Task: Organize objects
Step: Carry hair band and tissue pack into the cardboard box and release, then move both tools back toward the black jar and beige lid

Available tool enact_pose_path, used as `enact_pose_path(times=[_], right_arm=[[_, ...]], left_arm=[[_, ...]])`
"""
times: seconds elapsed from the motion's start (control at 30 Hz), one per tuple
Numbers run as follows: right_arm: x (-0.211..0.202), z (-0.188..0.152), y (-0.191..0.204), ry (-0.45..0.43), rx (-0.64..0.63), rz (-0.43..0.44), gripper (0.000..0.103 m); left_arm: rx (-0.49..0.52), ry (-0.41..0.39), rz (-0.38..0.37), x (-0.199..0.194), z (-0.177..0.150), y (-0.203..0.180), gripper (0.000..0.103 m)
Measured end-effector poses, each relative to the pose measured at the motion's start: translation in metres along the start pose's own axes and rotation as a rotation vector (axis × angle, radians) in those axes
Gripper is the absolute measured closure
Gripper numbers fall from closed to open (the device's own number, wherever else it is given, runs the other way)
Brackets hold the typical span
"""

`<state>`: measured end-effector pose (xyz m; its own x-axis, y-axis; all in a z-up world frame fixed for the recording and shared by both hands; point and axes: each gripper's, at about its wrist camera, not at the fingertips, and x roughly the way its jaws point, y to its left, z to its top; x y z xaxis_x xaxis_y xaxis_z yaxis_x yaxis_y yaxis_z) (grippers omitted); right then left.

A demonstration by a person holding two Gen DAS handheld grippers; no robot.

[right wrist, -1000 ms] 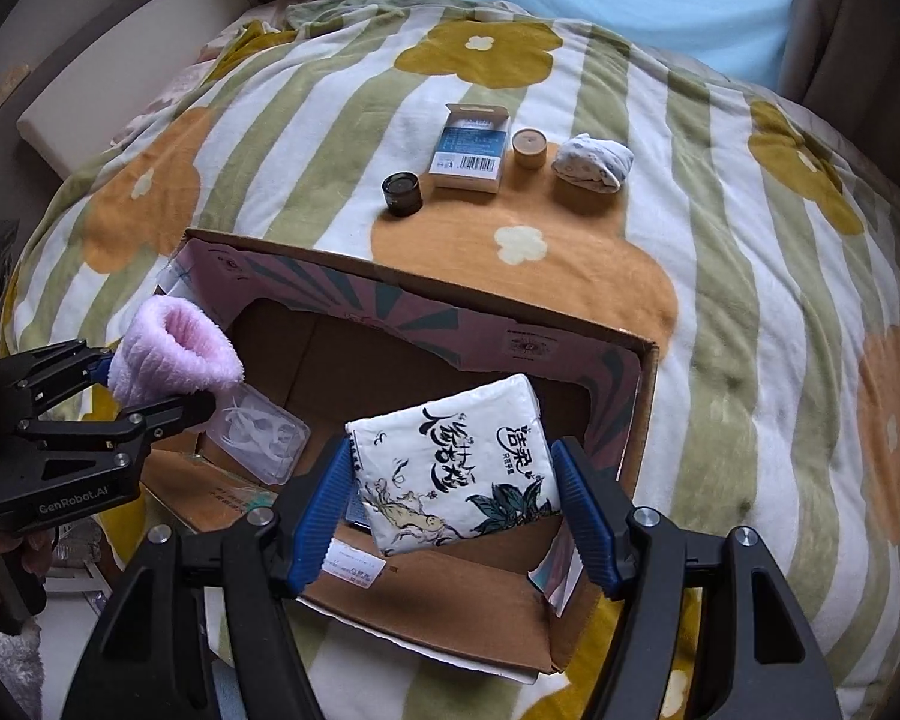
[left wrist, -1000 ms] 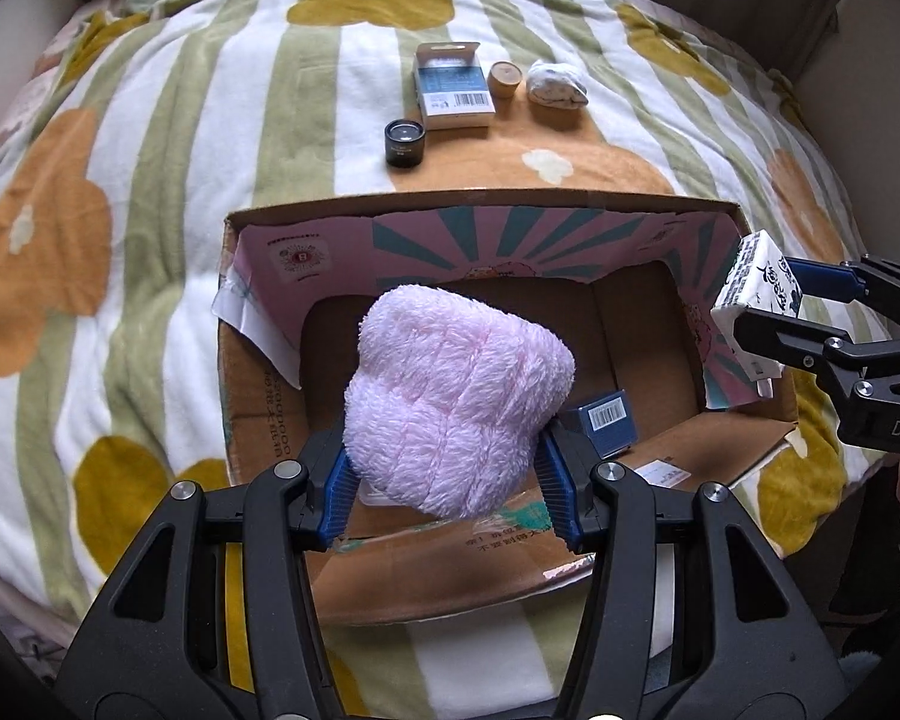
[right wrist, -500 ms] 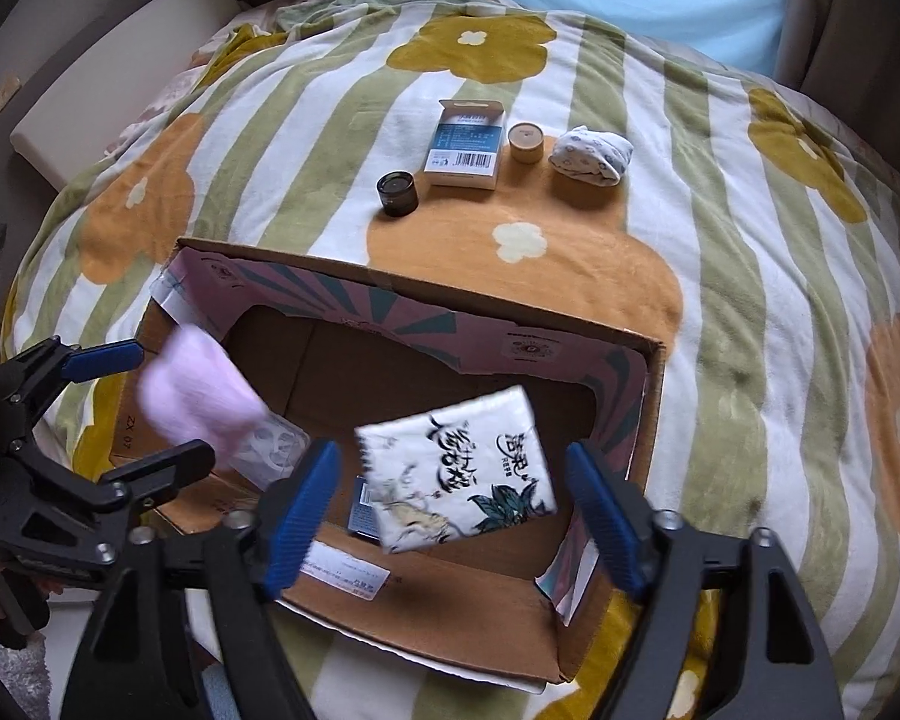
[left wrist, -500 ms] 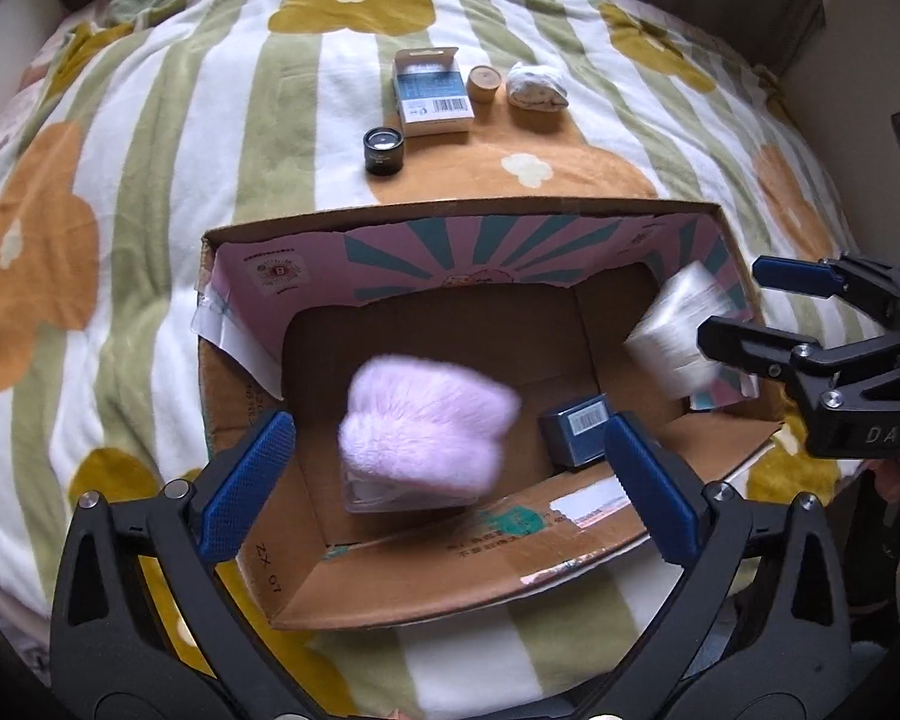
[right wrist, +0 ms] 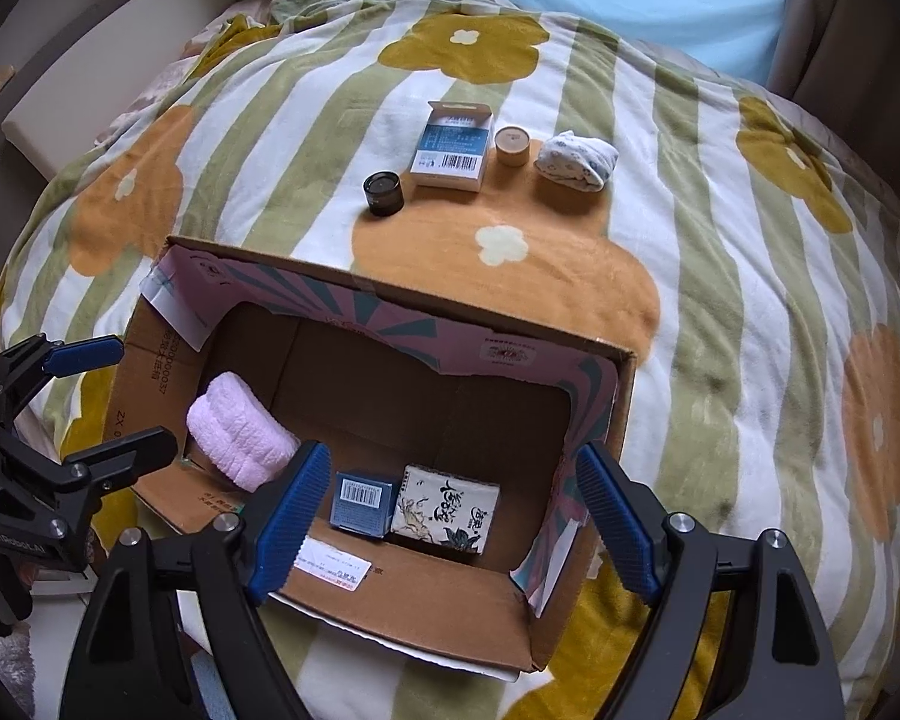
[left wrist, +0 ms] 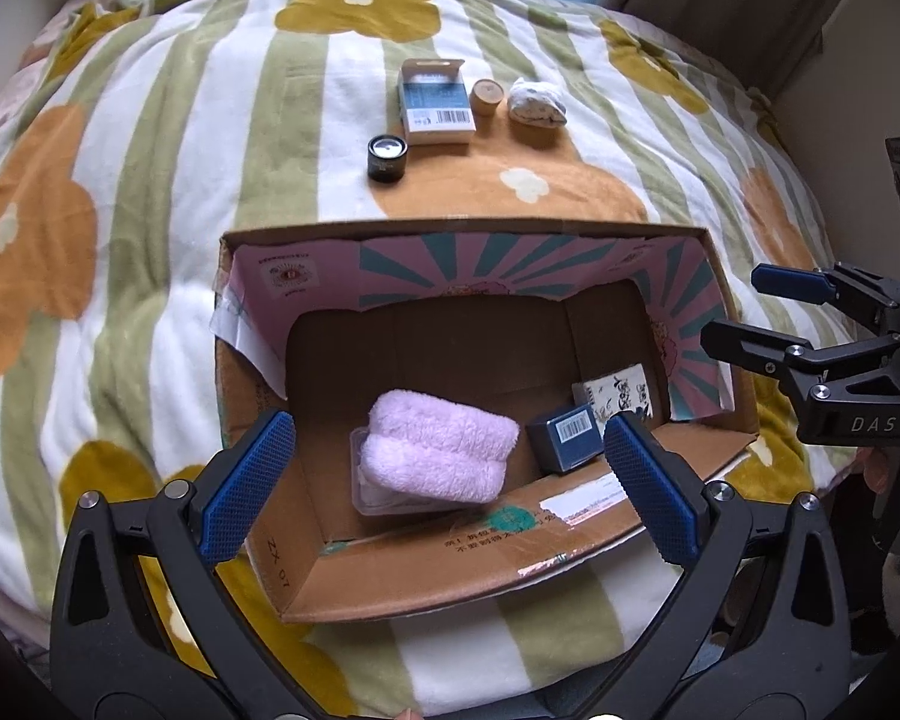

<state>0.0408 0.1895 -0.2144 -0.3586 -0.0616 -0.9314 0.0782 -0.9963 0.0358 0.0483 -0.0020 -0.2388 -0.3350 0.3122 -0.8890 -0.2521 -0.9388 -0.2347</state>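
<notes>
An open cardboard box (left wrist: 450, 576) (right wrist: 402, 606) lies on a flowered blanket. Inside it a pink fluffy towel (left wrist: 438, 453) (right wrist: 237, 435) rests on a clear plastic case (left wrist: 366, 495), beside a small dark blue box (left wrist: 567, 438) (right wrist: 360, 501) and a tissue pack with black lettering (left wrist: 618, 396) (right wrist: 447, 507). My left gripper (left wrist: 450, 492) is open and empty above the box's near side. My right gripper (right wrist: 450, 525) is open and empty above the box's right part; it also shows in the left wrist view (left wrist: 756, 312).
On the blanket beyond the box lie a black round jar (left wrist: 387, 157) (right wrist: 383, 192), a blue-white carton (left wrist: 435, 102) (right wrist: 456, 147), a small tan tub (left wrist: 488, 96) (right wrist: 513, 145) and a white patterned bundle (left wrist: 537, 101) (right wrist: 577, 159). A white board (right wrist: 108, 48) stands at the far left.
Both grippers have opened. The pink towel dropped from the left one and the tissue pack from the right one; both now lie in the box. Both grippers have pulled back and up.
</notes>
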Motion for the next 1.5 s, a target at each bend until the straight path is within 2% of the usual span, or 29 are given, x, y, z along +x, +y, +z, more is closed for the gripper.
enact_pose_path(times=[0.13,0.67,0.73,0.8,0.83,1.0,1.2,1.3,1.43,1.5], right_arm=[[0.0,0.006,0.001,0.01,0.017,0.017,0.022],[-0.012,0.039,-0.007,-0.04,0.042,0.031,0.022],[-0.012,0.044,-0.008,-0.046,0.037,0.023,0.017],[-0.012,0.052,-0.01,-0.057,0.029,0.018,0.006],[-0.013,0.055,-0.011,-0.065,0.022,0.013,0.004],[-0.011,0.078,-0.017,-0.096,-0.027,-0.01,0.004],[-0.013,0.114,-0.025,-0.149,-0.118,0.053,0.004],[-0.012,0.139,-0.029,-0.126,-0.17,0.026,0.004],[-0.011,0.171,-0.04,-0.168,-0.201,0.02,0.004],[-0.002,0.19,-0.042,-0.171,-0.23,-0.027,0.004]], left_arm=[[0.016,-0.008,-0.013,-0.005,0.012,0.002,0.0],[0.098,-0.058,0.0,-0.022,0.064,0.016,0.0],[0.129,-0.059,0.004,-0.021,0.073,0.015,0.0],[0.162,-0.061,0.01,-0.02,0.083,0.016,0.0],[0.174,-0.064,0.01,-0.02,0.087,0.017,0.0],[0.242,-0.077,0.011,-0.019,0.117,0.021,0.0],[0.345,-0.147,0.033,-0.023,0.16,0.028,0.0],[0.391,-0.149,0.0,-0.02,0.184,0.034,0.0],[0.474,-0.137,-0.04,-0.005,0.212,0.038,0.0],[0.513,-0.118,-0.065,0.01,0.222,0.037,0.0]])
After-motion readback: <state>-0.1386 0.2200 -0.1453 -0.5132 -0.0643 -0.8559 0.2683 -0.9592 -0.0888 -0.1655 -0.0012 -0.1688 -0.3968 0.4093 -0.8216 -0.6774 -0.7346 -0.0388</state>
